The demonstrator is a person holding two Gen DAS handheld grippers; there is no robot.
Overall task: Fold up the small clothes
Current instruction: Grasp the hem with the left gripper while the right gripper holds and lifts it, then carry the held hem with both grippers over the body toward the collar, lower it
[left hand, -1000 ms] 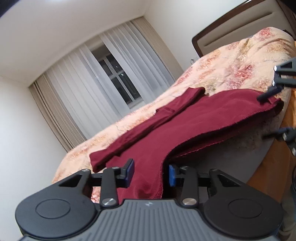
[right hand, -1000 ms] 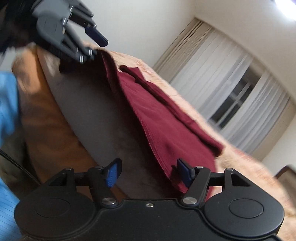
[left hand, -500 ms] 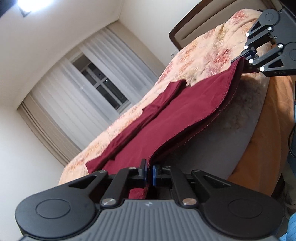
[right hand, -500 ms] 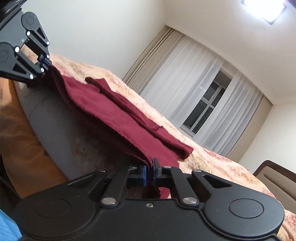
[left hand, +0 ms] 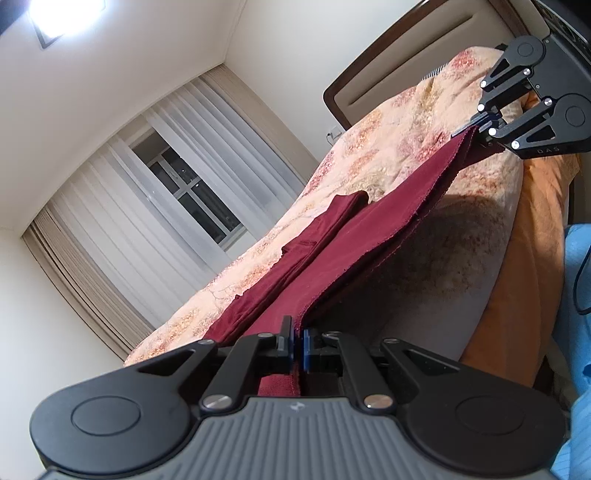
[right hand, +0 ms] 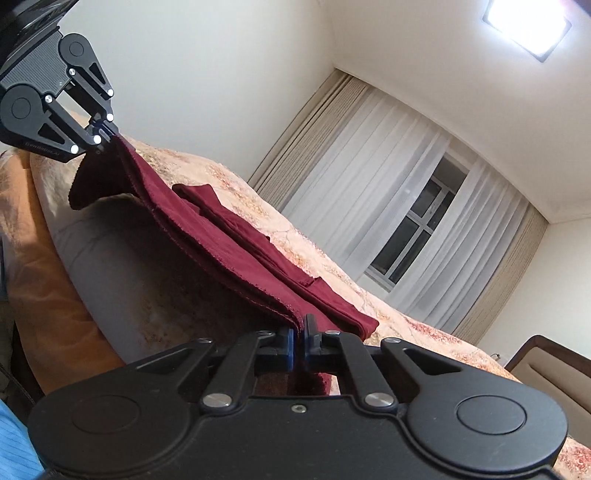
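Spanning most of both views, a bed (left hand: 399, 147) with a peach floral cover; its near side hangs grey, and an orange sheet (left hand: 532, 258) runs below that. Padded headboard (left hand: 388, 85) with a dark wood frame at 1 o'clock in the left wrist view, at 4 o'clock in the right wrist view. Window (right hand: 413, 240) behind sheer white curtains, beige drapes either side. Ceiling light (right hand: 528, 26) lit, at 1 o'clock in the right wrist view.

Dark red garment (left hand: 332, 266) lies on the bed near its edge. A sleeve or similar narrow part is folded along its far side. The hemmed near edge is raised off the cover and stretched fairly taut between the two tools; a shadow falls on the bed side beneath it.

Left tool (left hand: 298, 345) at 6 o'clock in its own view: jaws closed, pinching one corner of the hem, the cloth passing between the blue pads. Right tool (left hand: 476, 123) at 2 o'clock in that same view, also closed on the opposite hem corner.

Right wrist view mirrors this: right tool (right hand: 298, 343) at 6 o'clock, clamped on cloth; left tool (right hand: 101, 129) at 10 o'clock, gripping the far corner.

Blue fabric (left hand: 576, 332), possibly the person's clothing, at 4 o'clock in the left wrist view; cannot tell more.
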